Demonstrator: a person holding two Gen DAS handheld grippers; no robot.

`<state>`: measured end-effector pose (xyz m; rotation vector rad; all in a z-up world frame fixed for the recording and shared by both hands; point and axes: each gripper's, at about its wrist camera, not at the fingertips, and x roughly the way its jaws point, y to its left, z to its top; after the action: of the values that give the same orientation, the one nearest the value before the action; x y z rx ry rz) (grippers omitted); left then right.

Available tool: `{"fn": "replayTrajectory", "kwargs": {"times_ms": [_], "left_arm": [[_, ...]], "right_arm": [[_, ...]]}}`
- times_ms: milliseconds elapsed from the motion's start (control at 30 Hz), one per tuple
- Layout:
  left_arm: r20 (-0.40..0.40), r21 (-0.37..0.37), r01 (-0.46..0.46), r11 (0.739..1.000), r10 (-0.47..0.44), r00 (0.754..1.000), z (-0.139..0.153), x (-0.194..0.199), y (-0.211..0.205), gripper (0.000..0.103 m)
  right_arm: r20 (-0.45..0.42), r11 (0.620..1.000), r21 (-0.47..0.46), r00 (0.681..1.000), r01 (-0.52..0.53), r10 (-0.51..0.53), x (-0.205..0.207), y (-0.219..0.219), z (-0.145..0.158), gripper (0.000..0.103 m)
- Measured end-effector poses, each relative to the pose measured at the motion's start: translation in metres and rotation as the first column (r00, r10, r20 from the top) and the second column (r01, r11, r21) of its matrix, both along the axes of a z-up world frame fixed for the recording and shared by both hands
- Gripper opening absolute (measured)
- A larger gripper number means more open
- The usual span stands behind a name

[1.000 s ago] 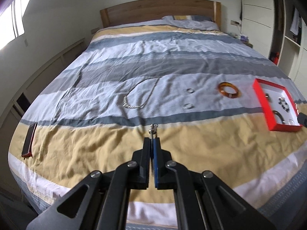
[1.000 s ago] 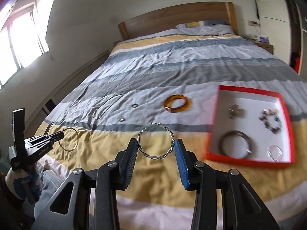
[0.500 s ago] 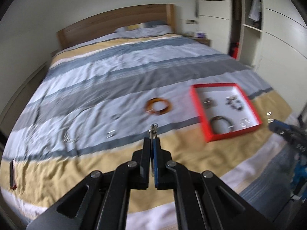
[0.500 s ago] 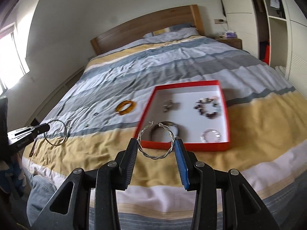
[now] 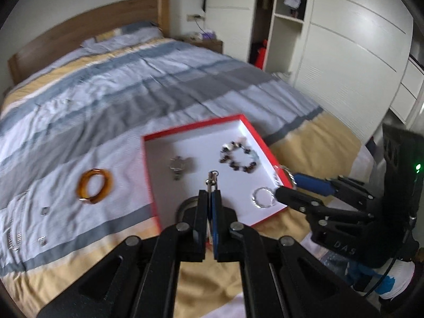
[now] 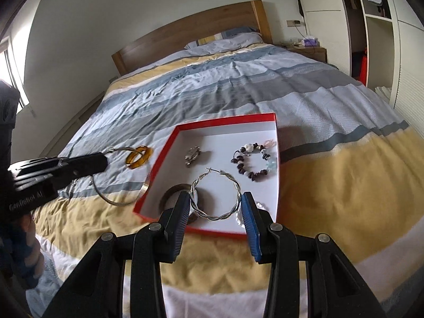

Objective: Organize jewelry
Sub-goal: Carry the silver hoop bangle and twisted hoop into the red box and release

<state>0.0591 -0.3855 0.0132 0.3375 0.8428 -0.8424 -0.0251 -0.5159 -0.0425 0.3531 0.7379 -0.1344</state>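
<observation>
Your left gripper (image 5: 209, 206) is pinched tight on a thin wire hoop (image 6: 119, 182), but its own camera sees that hoop only edge-on, as a sliver with a clasp poking past the fingertips. The right view shows its full loop hanging under the left fingers, just left of the red box (image 6: 159, 159), its lower arc partly behind the box wall.

Your right gripper (image 6: 215, 206) holds the twisted hoop (image 6: 216, 194) across its width, jaws fairly wide, ring face-on to the camera with the clasp at the far end, over the near part of the box. In the left view that hoop is mostly hidden behind the right fingers.

Ahead of the right fingers in the box lie a bead bracelet (image 6: 253, 163) and a small metal piece (image 6: 192, 155) too blurred to name. A dark bangle (image 6: 172, 196) and a silver ring (image 5: 263, 197) sit partly behind your fingers.

Left of the box, an amber bangle (image 5: 94, 185) lies flat on the bedspread (image 5: 106, 100). Small bits (image 5: 43, 225) further left are smeared beyond telling.
</observation>
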Motion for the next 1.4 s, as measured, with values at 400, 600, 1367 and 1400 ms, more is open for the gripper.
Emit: {"fn": "replayTrajectory", "kwargs": {"times_ms": [400, 600, 1367, 1400], "left_arm": [[-0.036, 0.111, -0.047, 0.993, 0.051, 0.998, -0.067, 0.056, -0.013, 0.004], [-0.049, 0.147, -0.055, 0.988, 0.063, 0.997, -0.088, 0.065, -0.016, 0.004], [-0.105, 0.160, -0.102, 0.982, 0.120, 0.987, -0.090, 0.065, -0.008, 0.016], [-0.108, 0.156, -0.096, 0.983, 0.114, 0.988, -0.088, 0.063, -0.008, 0.019]], "right_arm": [[-0.102, 0.999, 0.006, 0.994, -0.037, 0.037, 0.051, -0.009, -0.040, 0.039], [-0.194, 0.998, -0.032, 0.980, -0.055, 0.048, 0.070, -0.006, -0.059, 0.040], [-0.313, 0.977, -0.184, 0.948, -0.113, 0.050, 0.086, -0.003, -0.053, 0.049], [-0.303, 0.977, -0.184, 0.952, -0.105, 0.045, 0.081, -0.004, -0.048, 0.049]]}}
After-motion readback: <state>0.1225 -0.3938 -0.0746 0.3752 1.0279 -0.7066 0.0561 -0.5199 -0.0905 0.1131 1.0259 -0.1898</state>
